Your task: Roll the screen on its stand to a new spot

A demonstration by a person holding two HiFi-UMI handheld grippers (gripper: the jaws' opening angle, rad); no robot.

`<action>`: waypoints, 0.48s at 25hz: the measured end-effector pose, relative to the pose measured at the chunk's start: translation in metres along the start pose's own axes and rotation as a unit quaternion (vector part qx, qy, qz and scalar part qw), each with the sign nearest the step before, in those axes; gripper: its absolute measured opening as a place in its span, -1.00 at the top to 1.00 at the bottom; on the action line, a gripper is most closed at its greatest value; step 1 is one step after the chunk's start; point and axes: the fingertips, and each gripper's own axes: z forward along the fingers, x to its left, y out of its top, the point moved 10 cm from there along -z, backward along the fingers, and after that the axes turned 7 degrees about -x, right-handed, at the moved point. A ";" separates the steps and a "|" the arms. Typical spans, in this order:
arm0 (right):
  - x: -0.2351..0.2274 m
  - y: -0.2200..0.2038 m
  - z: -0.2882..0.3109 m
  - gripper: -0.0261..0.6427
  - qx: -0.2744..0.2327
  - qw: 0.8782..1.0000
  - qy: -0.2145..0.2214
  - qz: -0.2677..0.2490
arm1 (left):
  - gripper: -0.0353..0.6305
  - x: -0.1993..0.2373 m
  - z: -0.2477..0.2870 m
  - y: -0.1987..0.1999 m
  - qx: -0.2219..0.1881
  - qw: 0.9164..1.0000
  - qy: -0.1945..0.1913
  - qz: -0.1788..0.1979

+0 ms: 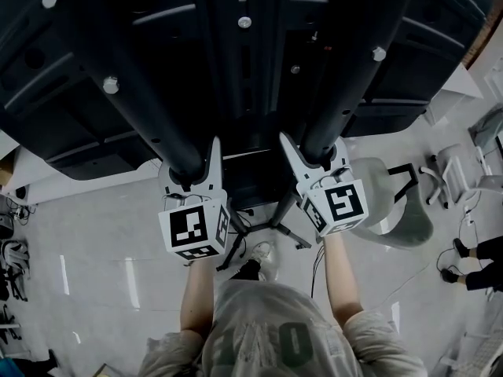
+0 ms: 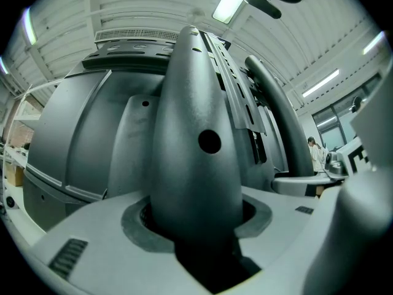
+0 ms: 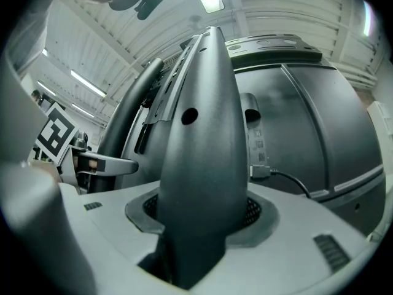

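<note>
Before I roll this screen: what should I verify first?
1. Left tool clamped on left post: ok.
2. Right tool clamped on right post: ok.
3. Slack in the cable plugged into the screen: cannot tell, its run leaves the view.
4. Clear path to the right: not ok, a chair stands close by.
5. Floor beyond the screen clear: cannot tell, the screen hides it.

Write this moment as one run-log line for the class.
left claw: shut on left post | right claw: shut on right post | screen: back faces person
</note>
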 end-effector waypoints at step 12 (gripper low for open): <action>0.002 0.008 -0.003 0.21 0.036 0.999 -0.022 -0.029 | 0.22 -0.001 -0.006 0.006 0.003 1.000 -0.007 0.009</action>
